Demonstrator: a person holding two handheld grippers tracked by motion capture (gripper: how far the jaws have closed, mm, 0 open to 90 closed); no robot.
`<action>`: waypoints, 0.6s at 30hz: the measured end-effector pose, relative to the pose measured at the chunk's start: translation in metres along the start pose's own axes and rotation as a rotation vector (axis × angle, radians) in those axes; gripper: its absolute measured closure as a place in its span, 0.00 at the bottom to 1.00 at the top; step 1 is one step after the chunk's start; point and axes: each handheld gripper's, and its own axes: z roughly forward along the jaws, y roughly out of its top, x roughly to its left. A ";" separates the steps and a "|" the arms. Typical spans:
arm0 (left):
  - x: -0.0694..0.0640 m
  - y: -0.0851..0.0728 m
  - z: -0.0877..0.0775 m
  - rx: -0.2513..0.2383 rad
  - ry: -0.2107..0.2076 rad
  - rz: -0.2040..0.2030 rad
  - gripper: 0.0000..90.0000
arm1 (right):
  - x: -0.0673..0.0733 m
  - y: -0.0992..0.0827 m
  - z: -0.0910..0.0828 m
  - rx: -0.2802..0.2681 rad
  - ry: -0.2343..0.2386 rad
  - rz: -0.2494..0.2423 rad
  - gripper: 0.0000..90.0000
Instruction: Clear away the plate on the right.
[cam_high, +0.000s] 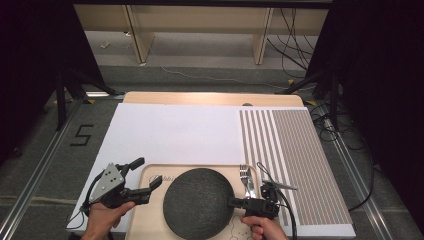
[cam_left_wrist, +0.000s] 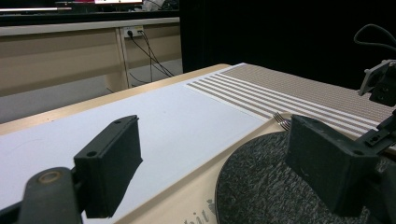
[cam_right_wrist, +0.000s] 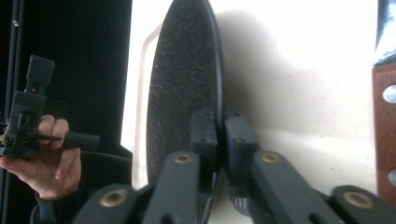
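Note:
A dark grey round plate (cam_high: 197, 200) (cam_left_wrist: 261, 186) (cam_right_wrist: 182, 93) lies on a pale wooden tray (cam_high: 142, 220) at the table's near edge. My right gripper (cam_high: 233, 202) (cam_right_wrist: 220, 135) comes in level from the right and is shut on the plate's right rim, one jaw above it and one below. My left gripper (cam_high: 148, 172) (cam_left_wrist: 219, 154) hovers open just left of the plate, nothing between its jaws. A metal fork (cam_high: 246, 180) (cam_left_wrist: 281, 120) lies on the tray right of the plate. A knife with a brown riveted handle (cam_right_wrist: 384, 140) lies beyond the rim.
A white sheet (cam_high: 170, 132) covers the table's left and middle. A striped mat (cam_high: 295, 160) covers the right side. Floor, cables and dark stands surround the table. The left hand and its gripper (cam_right_wrist: 28, 116) show beyond the plate in the right gripper view.

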 end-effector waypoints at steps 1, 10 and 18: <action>0.000 0.000 0.000 0.001 -0.001 0.000 0.19 | 0.000 0.000 0.000 0.014 -0.001 0.001 0.88; 0.000 0.000 0.000 -0.002 0.003 0.000 0.19 | 0.005 -0.002 0.006 0.065 -0.059 -0.018 0.56; 0.000 0.000 0.000 -0.002 0.003 0.000 0.19 | 0.019 -0.003 0.005 0.082 -0.132 -0.109 0.44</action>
